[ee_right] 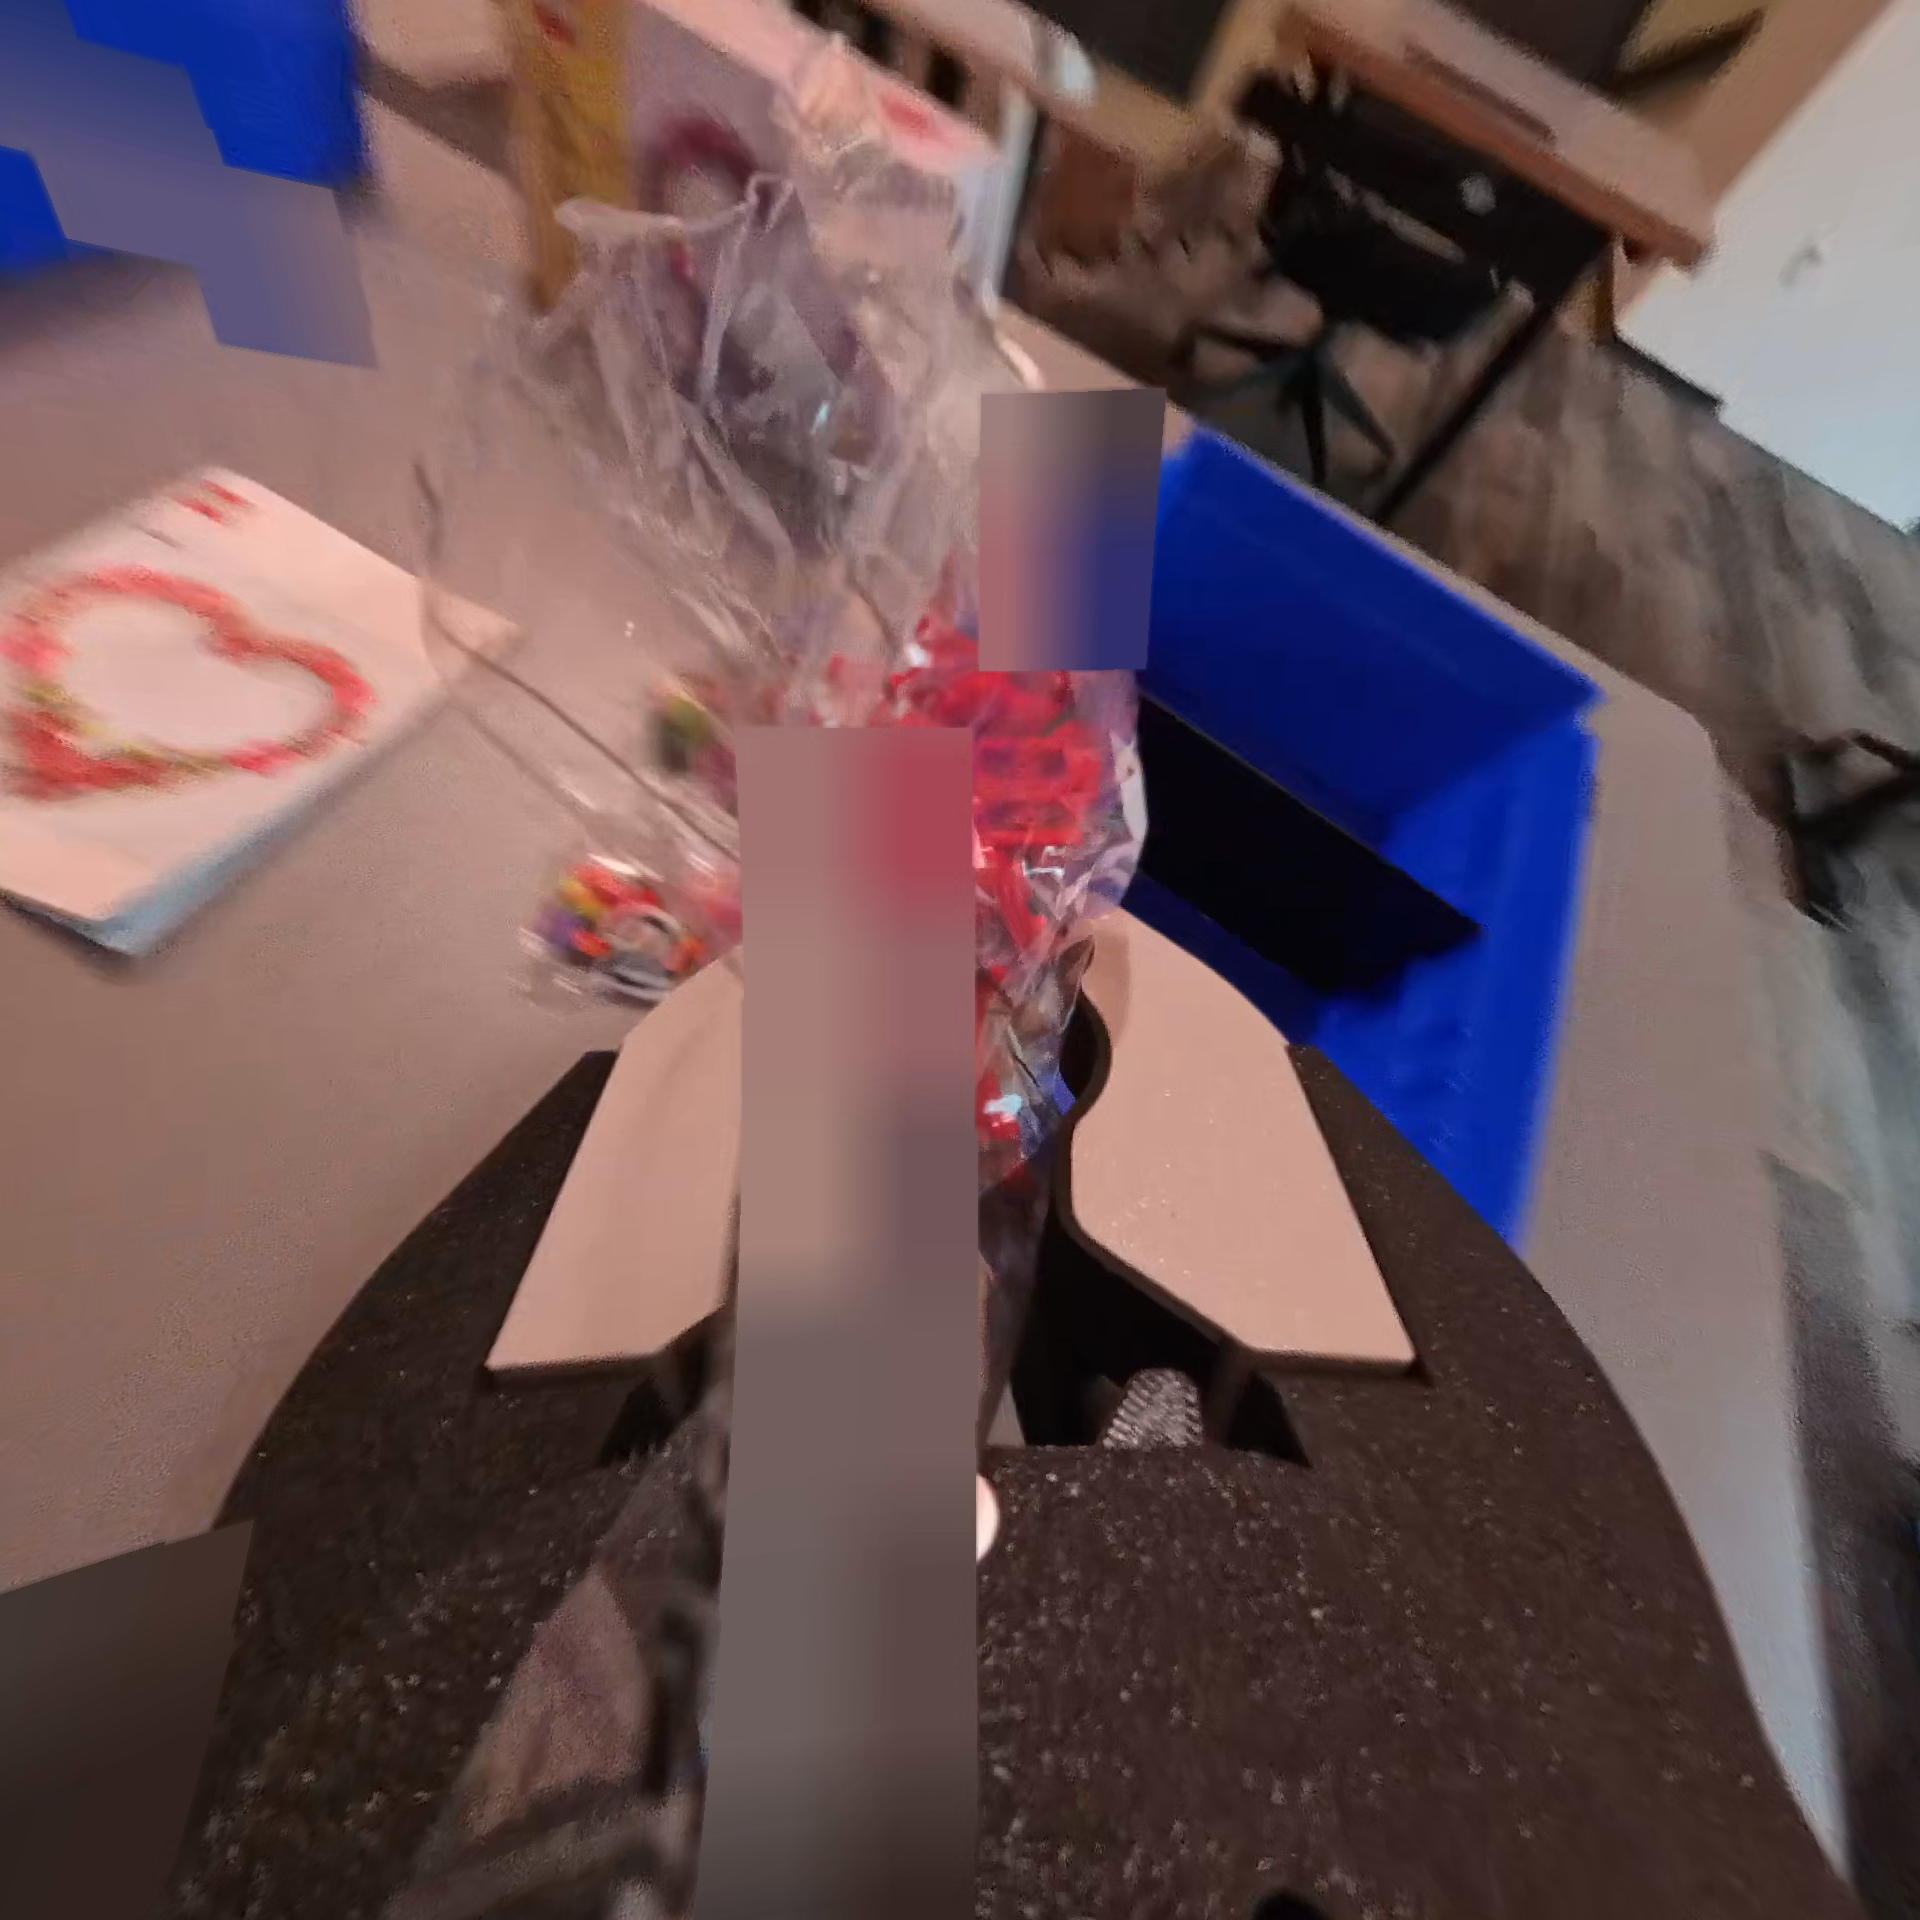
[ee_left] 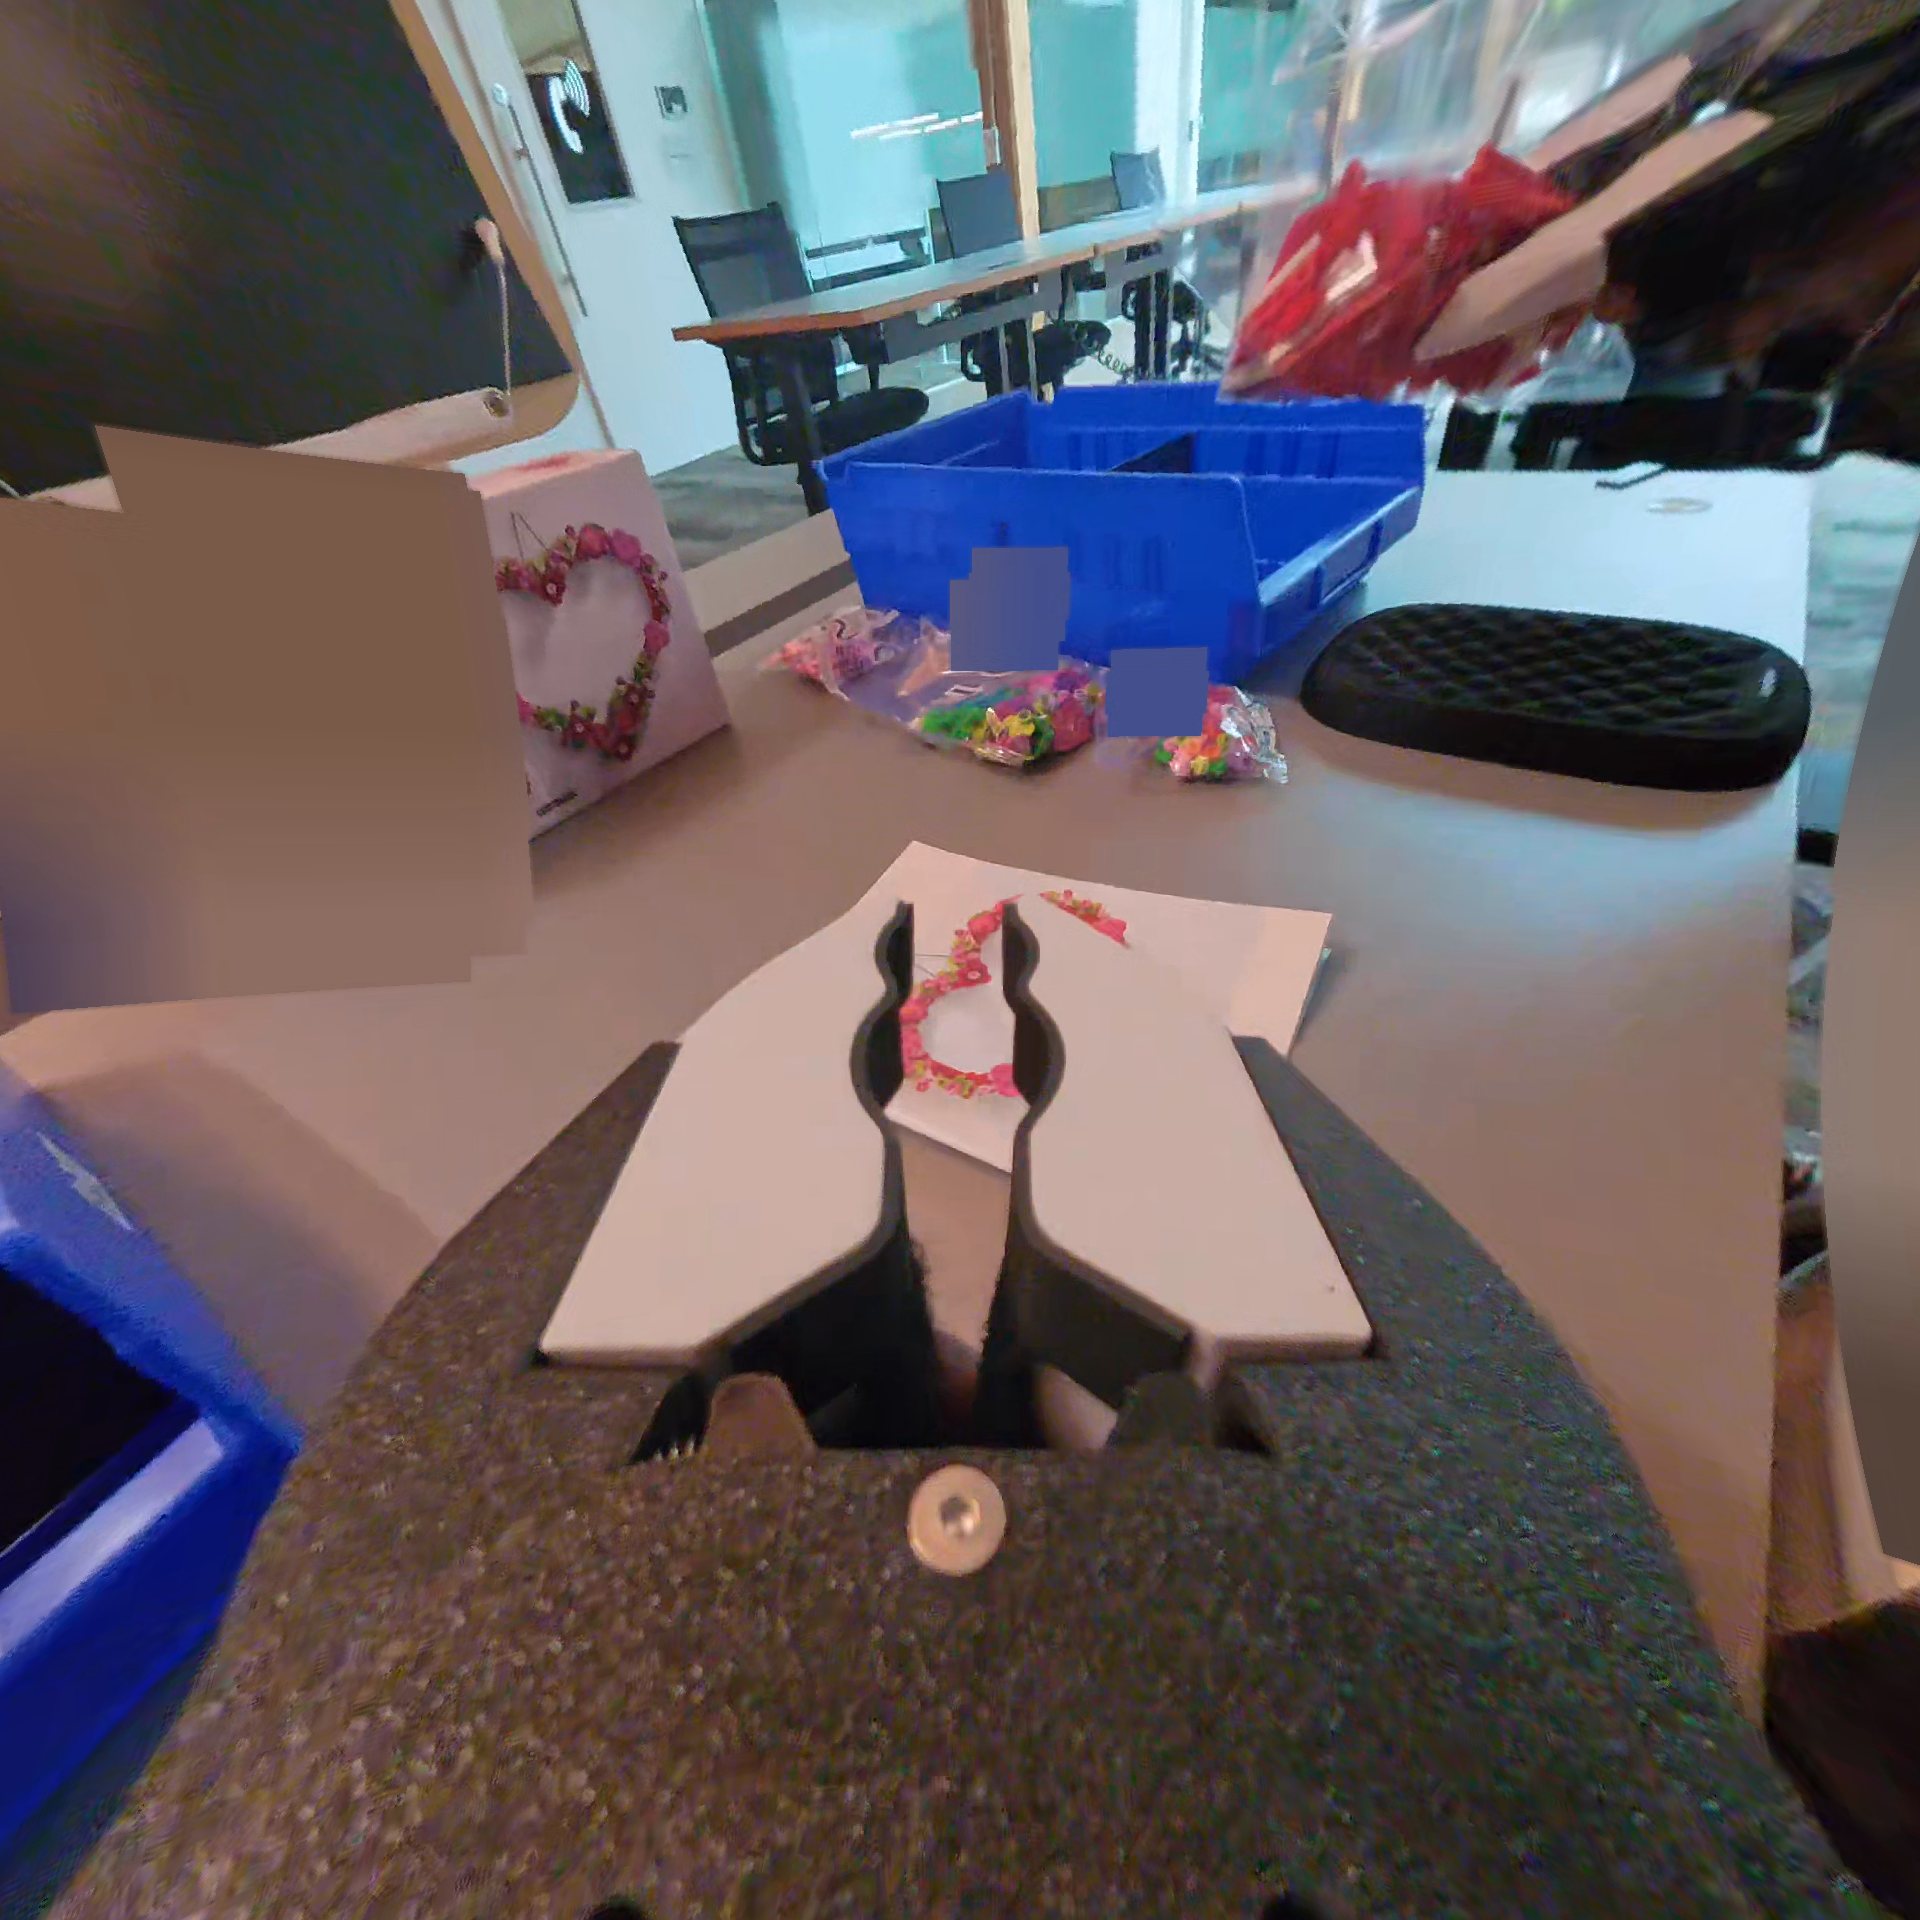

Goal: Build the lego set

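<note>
Left fingers: left gripper (ee_left: pixel 958 920) hangs low over the grey table (ee_left: pixel 1455 935) with a narrow gap between its tips and nothing in it; they look parted, holding nothing
Right fingers: right gripper (ee_right: pixel 1023 997) is clamped on a clear bag of red pieces (ee_right: pixel 1039 790), lifted off the table; a mosaic patch hides one finger
Bag seen from left: bag of red pieces (ee_left: pixel 1371 281) is up in the air above the far blue bin (ee_left: pixel 1132 509)
Instruction booklet: booklet (ee_left: pixel 1195 935) with a heart picture lies flat under the left tips
Loose bags: bags of coloured pieces (ee_left: pixel 1018 712) lie just in front of the blue bin
Box: white set box (ee_left: pixel 603 623) stands at the left
Pad: black wrist rest (ee_left: pixel 1558 691) lies right of the bin
</note>
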The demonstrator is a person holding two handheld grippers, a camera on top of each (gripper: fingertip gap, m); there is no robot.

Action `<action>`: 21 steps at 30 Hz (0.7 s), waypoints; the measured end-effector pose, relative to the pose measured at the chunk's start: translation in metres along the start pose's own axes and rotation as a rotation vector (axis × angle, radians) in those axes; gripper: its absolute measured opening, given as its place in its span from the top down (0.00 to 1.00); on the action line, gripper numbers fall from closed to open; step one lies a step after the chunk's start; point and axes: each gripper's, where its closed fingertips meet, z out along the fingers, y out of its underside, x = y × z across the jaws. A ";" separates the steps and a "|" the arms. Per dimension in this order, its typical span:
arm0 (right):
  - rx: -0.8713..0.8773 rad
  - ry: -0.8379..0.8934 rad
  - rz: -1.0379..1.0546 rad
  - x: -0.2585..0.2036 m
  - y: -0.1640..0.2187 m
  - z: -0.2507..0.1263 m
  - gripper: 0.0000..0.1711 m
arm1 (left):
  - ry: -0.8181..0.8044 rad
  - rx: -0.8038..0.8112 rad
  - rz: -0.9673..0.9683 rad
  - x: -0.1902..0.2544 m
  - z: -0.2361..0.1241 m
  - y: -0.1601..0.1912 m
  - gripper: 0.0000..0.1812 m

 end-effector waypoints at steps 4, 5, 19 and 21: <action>-0.247 0.101 -0.055 0.056 0.049 0.007 0.78 | -0.009 0.017 0.096 0.007 0.003 0.003 0.91; -0.311 0.124 -0.094 0.064 0.057 0.009 0.78 | -0.009 0.027 0.126 0.009 0.004 0.001 0.91; -0.988 0.099 -0.850 0.103 0.074 0.040 0.78 | 0.064 0.046 0.120 0.010 0.005 0.001 0.90; -1.044 0.064 -0.965 0.102 0.071 0.042 0.78 | 0.065 0.043 0.124 0.009 0.004 0.001 0.90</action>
